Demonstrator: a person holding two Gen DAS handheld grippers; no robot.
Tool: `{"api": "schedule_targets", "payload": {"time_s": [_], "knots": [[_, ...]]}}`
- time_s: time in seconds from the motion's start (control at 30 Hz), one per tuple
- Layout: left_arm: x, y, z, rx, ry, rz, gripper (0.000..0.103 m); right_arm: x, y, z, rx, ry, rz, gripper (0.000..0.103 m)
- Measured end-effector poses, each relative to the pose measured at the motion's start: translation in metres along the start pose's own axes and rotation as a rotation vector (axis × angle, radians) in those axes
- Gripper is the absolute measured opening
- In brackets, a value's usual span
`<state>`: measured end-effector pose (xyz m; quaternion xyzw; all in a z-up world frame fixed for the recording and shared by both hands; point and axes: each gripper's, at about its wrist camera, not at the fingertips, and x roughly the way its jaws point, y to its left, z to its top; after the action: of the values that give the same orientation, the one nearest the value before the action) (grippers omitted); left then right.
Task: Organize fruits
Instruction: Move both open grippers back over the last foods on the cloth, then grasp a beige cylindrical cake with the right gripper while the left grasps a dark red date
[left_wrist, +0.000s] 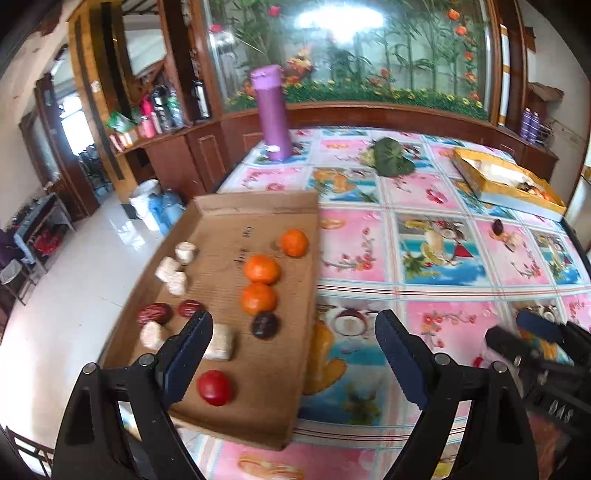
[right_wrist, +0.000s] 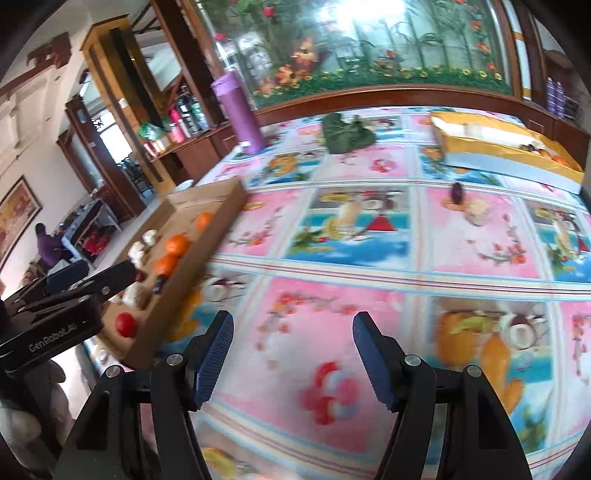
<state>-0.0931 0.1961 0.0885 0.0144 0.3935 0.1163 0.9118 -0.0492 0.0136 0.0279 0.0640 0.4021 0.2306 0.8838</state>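
Both tongs stand open and hold nothing: the left gripper (left_wrist: 293, 328) hangs over the right edge of the cardboard tray (left_wrist: 221, 221), three oranges (left_wrist: 261, 269) just ahead of it, while the right gripper (right_wrist: 293, 332) hovers above the flowered tablecloth (right_wrist: 369, 240), tray to its left.

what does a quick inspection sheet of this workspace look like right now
surface: table under a pink and blue fruit-print cloth
job's things: flat brown cardboard tray holding three oranges, a red tomato, dark red dates and pale puffed blocks; yellow shallow box at the far right; a dark fruit loose on the cloth
clutter: tall purple flask, green leafy bundle
grippers: left gripper open, empty; right gripper open, empty
cables: nothing seen
surroundings: wooden shelves with bottles, floral mural
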Motion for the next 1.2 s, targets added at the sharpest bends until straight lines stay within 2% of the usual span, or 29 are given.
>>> {"api": "schedule_targets", "payload": {"time_s": [0.2, 0.3, 0.4, 0.47, 0.53, 0.7, 0.8, 0.87, 1.1, 1.17, 1.2], "knots": [[0.019, -0.028, 0.015, 0.034, 0.022, -0.072, 0.089, -0.013, -0.068, 0.033, -0.001, -0.017, -0.210, 0.071], [0.035, -0.051, 0.022, 0.056, 0.057, -0.146, 0.089, -0.008, -0.104, 0.058, 0.037, -0.042, -0.266, 0.071], [0.047, -0.075, 0.026, 0.090, 0.092, -0.214, 0.089, 0.006, -0.133, 0.080, 0.095, -0.048, -0.265, 0.071], [0.051, -0.088, 0.028, 0.113, 0.097, -0.223, 0.089, 0.019, -0.146, 0.092, 0.113, -0.045, -0.276, 0.064], [0.053, -0.097, 0.032, 0.130, 0.095, -0.232, 0.089, 0.033, -0.153, 0.100, 0.111, -0.020, -0.295, 0.062], [0.067, -0.107, 0.055, 0.127, 0.089, -0.276, 0.089, 0.052, -0.153, 0.094, 0.106, 0.014, -0.271, 0.062], [0.084, -0.114, 0.074, 0.100, 0.093, -0.310, 0.089, 0.060, -0.149, 0.091, 0.074, 0.026, -0.290, 0.061], [0.096, -0.124, 0.084, 0.091, 0.094, -0.335, 0.089, 0.064, -0.150, 0.089, 0.069, 0.028, -0.284, 0.035], [0.127, -0.182, 0.103, 0.150, 0.118, -0.435, 0.088, 0.040, -0.166, 0.080, 0.147, 0.019, -0.293, 0.034], [0.132, -0.202, 0.106, 0.182, 0.112, -0.471, 0.083, 0.025, -0.177, 0.073, 0.206, -0.001, -0.287, 0.034], [0.136, -0.212, 0.107, 0.195, 0.116, -0.486, 0.077, 0.018, -0.182, 0.069, 0.232, -0.013, -0.288, 0.034]]}}
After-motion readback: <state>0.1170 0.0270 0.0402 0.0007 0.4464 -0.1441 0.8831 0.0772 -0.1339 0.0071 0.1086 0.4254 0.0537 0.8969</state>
